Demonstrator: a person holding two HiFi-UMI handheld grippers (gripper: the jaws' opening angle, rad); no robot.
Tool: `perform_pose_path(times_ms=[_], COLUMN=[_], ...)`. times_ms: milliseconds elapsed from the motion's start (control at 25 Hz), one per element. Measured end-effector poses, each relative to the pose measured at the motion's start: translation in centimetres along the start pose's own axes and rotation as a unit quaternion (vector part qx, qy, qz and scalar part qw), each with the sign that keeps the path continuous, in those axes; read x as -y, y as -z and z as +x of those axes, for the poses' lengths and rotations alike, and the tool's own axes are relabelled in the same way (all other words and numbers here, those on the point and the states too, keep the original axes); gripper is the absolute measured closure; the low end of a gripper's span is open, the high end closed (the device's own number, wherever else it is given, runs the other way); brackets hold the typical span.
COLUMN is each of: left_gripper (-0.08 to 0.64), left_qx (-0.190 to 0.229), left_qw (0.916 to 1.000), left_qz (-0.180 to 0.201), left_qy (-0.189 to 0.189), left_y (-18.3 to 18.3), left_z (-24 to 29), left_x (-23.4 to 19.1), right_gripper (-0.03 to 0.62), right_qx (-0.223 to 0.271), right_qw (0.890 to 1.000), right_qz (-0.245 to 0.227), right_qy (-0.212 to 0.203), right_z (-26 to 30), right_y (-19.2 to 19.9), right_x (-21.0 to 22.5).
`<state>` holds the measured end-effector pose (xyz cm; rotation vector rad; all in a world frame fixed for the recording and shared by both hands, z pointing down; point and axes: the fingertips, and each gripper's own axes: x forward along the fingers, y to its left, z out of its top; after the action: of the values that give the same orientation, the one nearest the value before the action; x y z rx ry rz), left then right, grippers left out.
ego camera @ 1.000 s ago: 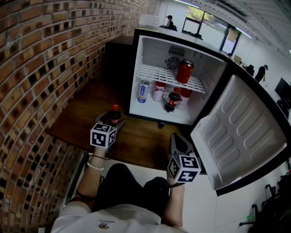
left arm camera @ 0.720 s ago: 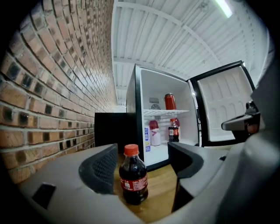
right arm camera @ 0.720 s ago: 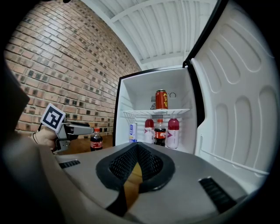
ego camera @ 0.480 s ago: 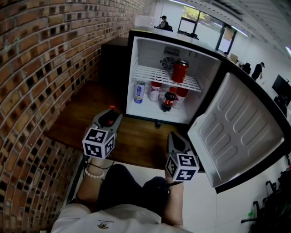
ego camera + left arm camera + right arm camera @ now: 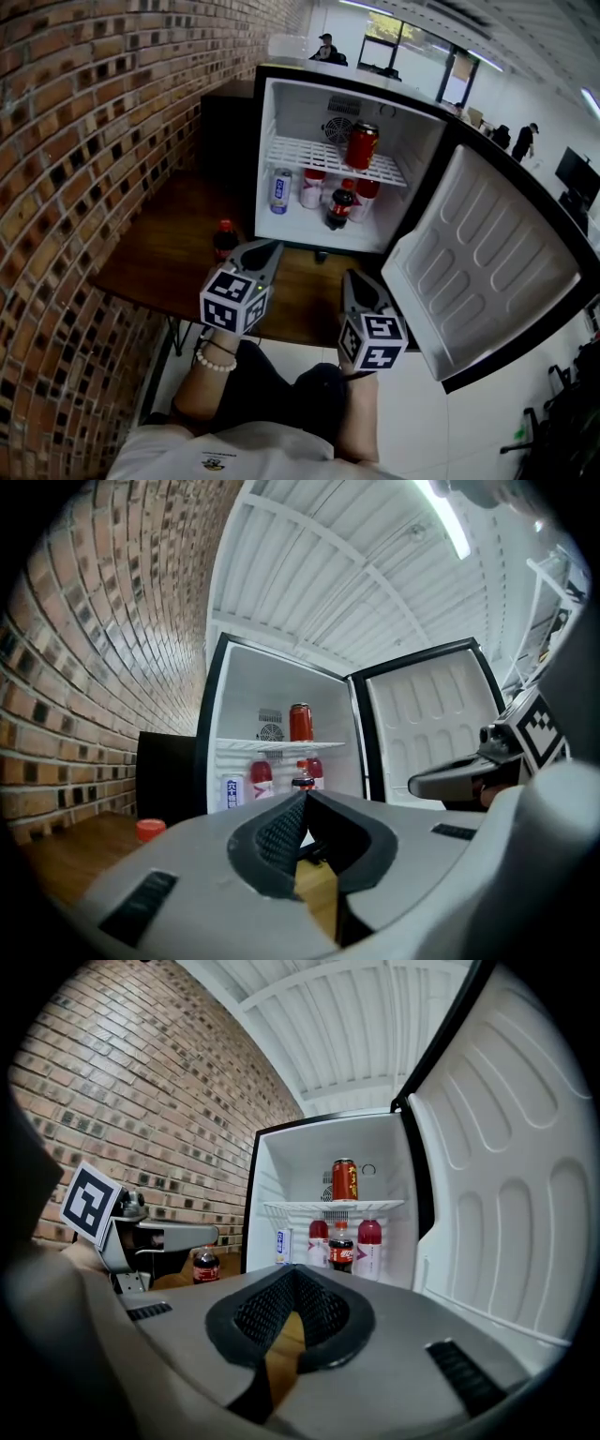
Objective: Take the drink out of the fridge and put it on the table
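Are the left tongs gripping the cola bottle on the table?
No, the cola bottle stands free on the table beside the left tongs, which have just closed empty.

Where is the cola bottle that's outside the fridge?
Head view, left side: the cola bottle stands on the table, left of the fridge, beside the left gripper.

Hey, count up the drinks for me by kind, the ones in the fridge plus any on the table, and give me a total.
Cans: 2, a red can on the upper shelf of the fridge, a white can below.
Cola bottles: 2, one in the fridge, one on the table at.
Red drink bottles: 2, in the fridge.
Total: 6
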<state>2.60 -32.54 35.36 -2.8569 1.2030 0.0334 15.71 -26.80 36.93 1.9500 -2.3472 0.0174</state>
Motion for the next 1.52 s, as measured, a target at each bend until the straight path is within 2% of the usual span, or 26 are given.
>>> perform_pose_path(times_ms=[200, 560, 1520], left_gripper=[0.558, 0.558, 0.558], left_qx=[-0.003, -0.023, -0.029], left_qw=[0.9995, 0.9982, 0.9982], left_qz=[-0.013, -0.034, -0.036], left_qy=[0.028, 0.044, 0.038], left_y=[0.3, 2.3, 3.1], left_z=[1.6, 3.1, 2.6], left_x=[2.5, 4.4, 4.4], right_gripper=[0.580, 0.580, 0.580], right_qx=[0.000, -0.005, -0.014], right_qw=[1.000, 1.000, 1.000], right_qz=[0.001, -0.001, -0.004], right_qy=[0.002, 0.006, 0.008], right_z=[-0.1, -0.1, 0.1], right_y=[0.1, 0.3, 0.6], right_x=[0.1, 0.5, 0.4])
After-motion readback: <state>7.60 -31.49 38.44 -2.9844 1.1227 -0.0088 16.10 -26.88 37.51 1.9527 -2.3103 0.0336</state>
